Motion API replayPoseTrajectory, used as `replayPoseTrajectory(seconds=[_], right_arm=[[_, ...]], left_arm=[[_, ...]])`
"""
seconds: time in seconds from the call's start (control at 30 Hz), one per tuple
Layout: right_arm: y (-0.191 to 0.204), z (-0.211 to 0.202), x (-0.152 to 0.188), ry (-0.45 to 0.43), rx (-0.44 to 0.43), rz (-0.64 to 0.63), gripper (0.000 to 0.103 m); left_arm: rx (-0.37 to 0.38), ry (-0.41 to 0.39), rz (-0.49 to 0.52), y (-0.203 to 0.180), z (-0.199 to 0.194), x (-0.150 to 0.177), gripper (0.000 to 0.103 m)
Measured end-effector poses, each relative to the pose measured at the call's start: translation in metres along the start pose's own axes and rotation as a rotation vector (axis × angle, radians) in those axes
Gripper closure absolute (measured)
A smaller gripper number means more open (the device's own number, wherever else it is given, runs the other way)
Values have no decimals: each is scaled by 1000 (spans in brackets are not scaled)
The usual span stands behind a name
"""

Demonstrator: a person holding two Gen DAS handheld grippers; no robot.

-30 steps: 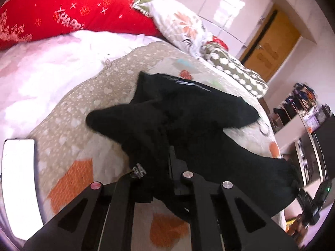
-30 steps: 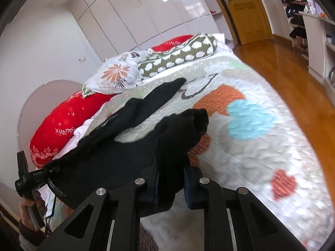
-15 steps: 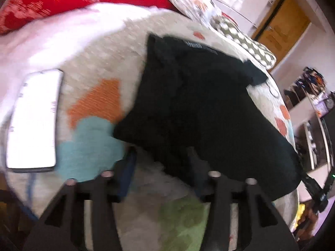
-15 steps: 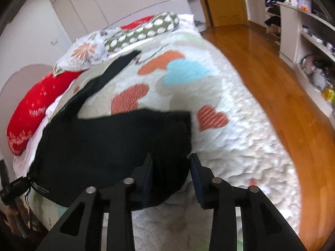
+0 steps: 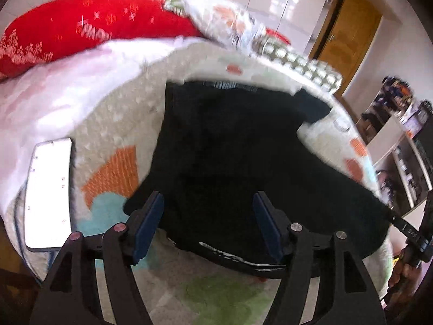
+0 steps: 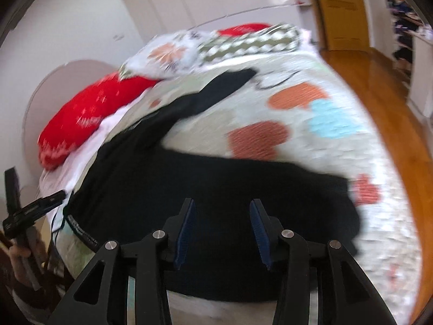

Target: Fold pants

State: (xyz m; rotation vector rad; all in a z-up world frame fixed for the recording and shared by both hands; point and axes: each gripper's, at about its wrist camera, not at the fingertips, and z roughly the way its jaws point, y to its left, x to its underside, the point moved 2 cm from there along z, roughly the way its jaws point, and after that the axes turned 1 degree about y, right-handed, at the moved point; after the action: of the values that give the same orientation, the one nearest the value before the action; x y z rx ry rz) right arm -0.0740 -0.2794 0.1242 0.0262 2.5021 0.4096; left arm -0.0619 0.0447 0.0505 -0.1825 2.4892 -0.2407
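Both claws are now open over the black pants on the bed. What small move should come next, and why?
Probably draw both claws back, then pick new grip points for the next fold. The left claw and right claw have just been opening, their pads apart and pressing nothing. The black pants lie folded over on the quilt, but one leg end stretches out towards the pillows, so another fold seems needed.

Blur: motion smeared the floral pillow (image 6: 173, 51) and spotted pillow (image 6: 251, 44) at upper centre, right wrist view | Unreadable: white lettering on the black pants (image 5: 230, 162) near the bottom edge, left wrist view | Cut off: red pillow (image 5: 81, 32) at the left edge; phone (image 5: 48, 192) partly behind the left gripper (image 5: 208, 224).
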Motion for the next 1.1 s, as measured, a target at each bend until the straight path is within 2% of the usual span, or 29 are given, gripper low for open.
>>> replayPoseTrajectory(seconds=[0.1,0.17,0.3,0.37,0.4,0.43,0.5,0.57,0.67,0.77,0.83,1.0,1.1], right_arm=[[11,28,6,66,-19,-34,59],[13,50,14,143,1,-54,58],[15,48,3,158,-12,-73,58],[17,44,-19,123,-25,-80,57],[18,43,-32,104,-26,-87,52],[20,44,-51,76,-23,-94,43],[23,52,-80,29,-47,-92,30],[20,69,-111,10,-44,-77,29],[3,100,-153,14,-28,-15,30],[-11,130,-187,18,-5,48,29],[-21,150,-206,19,6,74,29],[-43,182,-234,22,19,116,29],[-59,198,-249,27,54,146,29]], left_arm=[[-42,35,4,4,19,10,35],[-54,57,5,9,27,17,35],[-40,70,19,12,15,10,35],[-5,56,6,12,7,-2,35],[16,32,6,10,0,-13,33],[27,12,12,8,-3,-22,30],[55,-37,26,3,-8,-46,15],[77,-65,39,-1,-4,-67,15],[86,-39,61,-3,22,-100,15],[93,49,25,2,62,-132,15],[109,68,15,4,85,-154,15],[85,94,30,7,136,-189,15],[98,125,67,3,159,-198,15]])
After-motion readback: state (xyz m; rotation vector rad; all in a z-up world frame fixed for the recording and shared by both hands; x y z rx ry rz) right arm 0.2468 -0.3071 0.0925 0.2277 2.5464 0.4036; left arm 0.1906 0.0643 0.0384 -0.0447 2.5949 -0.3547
